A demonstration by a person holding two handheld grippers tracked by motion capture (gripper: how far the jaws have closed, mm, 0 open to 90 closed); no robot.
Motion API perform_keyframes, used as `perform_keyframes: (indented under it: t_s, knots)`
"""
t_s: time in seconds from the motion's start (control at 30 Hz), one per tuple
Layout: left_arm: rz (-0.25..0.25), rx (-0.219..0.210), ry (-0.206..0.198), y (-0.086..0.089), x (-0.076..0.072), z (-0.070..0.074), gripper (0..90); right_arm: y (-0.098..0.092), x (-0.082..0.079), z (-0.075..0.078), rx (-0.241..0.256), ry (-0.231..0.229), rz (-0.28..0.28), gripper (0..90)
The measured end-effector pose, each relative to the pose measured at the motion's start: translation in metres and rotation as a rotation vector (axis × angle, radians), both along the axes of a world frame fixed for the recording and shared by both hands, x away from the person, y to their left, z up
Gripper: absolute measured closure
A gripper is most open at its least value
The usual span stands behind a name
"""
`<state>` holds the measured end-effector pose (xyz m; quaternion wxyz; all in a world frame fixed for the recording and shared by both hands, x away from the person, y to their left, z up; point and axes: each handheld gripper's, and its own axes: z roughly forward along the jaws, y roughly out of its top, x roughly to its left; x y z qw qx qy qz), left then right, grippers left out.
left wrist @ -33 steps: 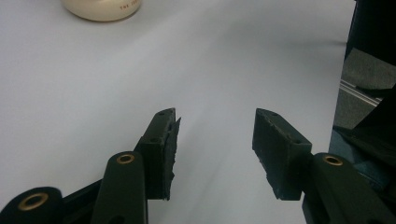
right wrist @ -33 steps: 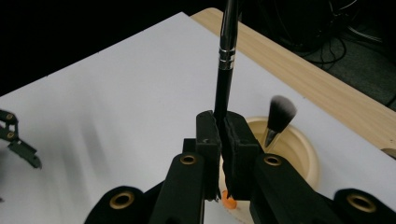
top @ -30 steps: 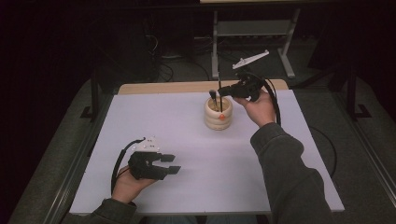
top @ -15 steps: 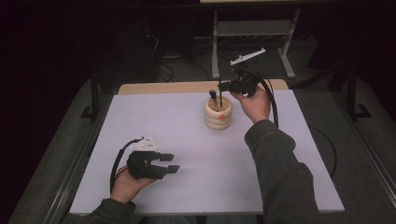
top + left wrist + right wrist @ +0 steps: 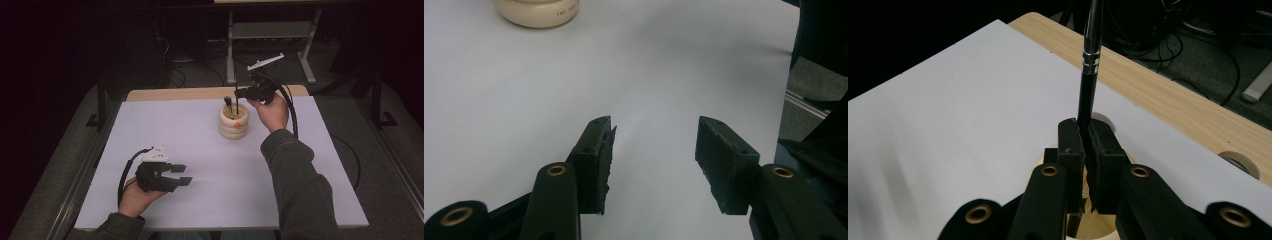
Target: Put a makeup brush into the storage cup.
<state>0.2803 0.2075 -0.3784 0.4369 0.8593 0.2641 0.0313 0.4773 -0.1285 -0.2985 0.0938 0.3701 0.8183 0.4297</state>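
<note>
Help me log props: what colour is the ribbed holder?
Cream holder, clearest in the high view.

The left tool [image 5: 181, 174] lies low at the near left with its jaws spread wide and nothing between them, while the right tool [image 5: 239, 93], raised at far centre, is clamped tight on a thin black rod.

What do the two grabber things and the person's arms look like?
Both grippers, left gripper and right gripper, are black with two flat jaws, brass-coloured rivets and a trailing black cable. Each carries a pale three-cornered plate on top. The person's sleeves are dark grey.
</note>
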Motion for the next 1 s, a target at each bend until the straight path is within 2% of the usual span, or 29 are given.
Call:
perform_keyframes:
  t_s: [0.63, 1.0]
  knots:
    - [0.003, -0.007, 0.002, 0.000, 0.000, 0.000, 48.2, 0.000, 0.004, -0.016, -0.001, 0.020, -0.020, 84.4]
    - [-0.003, -0.002, 0.000, 0.000, 0.000, 0.000, 48.2, 0.001, 0.004, -0.020, -0.004, 0.029, -0.023, 84.4]
